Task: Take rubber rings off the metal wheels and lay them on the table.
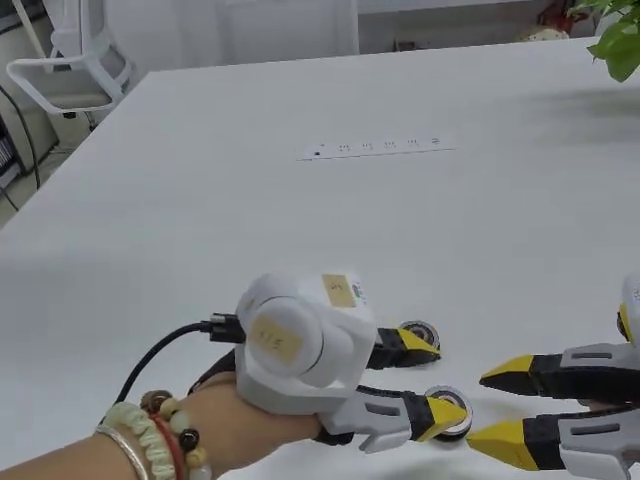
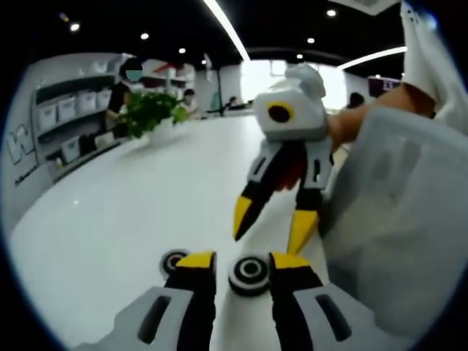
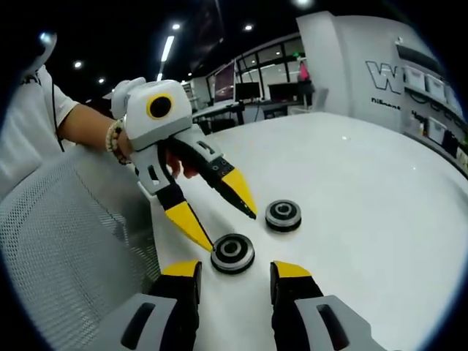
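Two small metal wheels with black rubber rings lie flat on the white table. The near wheel sits just ahead of my left gripper, which is open, its lower fingertip at the wheel's edge. My right gripper faces it from the other side, open, tips a little short of that wheel. The far wheel lies beside the left gripper's upper jaw, outside both grippers.
A flush socket strip is set in the table's middle. A white chair stands off the far left corner, and a green plant at the far right. A black cable trails from the left gripper.
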Demonstrator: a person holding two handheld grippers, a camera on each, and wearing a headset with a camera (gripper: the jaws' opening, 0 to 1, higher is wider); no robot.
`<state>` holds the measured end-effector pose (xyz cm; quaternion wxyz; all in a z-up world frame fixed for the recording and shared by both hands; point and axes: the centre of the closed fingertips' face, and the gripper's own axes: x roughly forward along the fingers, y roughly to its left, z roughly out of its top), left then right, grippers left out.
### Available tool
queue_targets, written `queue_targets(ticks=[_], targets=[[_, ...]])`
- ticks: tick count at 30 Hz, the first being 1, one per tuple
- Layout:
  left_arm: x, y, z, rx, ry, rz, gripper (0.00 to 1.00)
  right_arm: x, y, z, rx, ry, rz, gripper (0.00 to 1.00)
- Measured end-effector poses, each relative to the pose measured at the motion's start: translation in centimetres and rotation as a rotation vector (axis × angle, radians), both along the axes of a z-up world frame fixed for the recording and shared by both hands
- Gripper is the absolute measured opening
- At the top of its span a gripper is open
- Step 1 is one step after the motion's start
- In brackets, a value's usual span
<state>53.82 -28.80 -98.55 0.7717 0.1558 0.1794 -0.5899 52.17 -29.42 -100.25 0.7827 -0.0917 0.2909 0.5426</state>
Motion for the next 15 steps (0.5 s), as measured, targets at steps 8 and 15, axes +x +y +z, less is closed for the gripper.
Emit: queue_targets(ticks=[8, 15], targets=[[-0.5, -0.1, -1.2, 0.023, 0.026, 0.006, 0.25, 0.0, 0.0, -0.3, 0.003, 0.002, -0.005, 0.34], [-0.8, -0.3, -1.5, 0.032, 0.023, 0.002, 0.22, 0.1, 0.1, -0.3, -0.001, -0.005, -0.011, 0.33]])
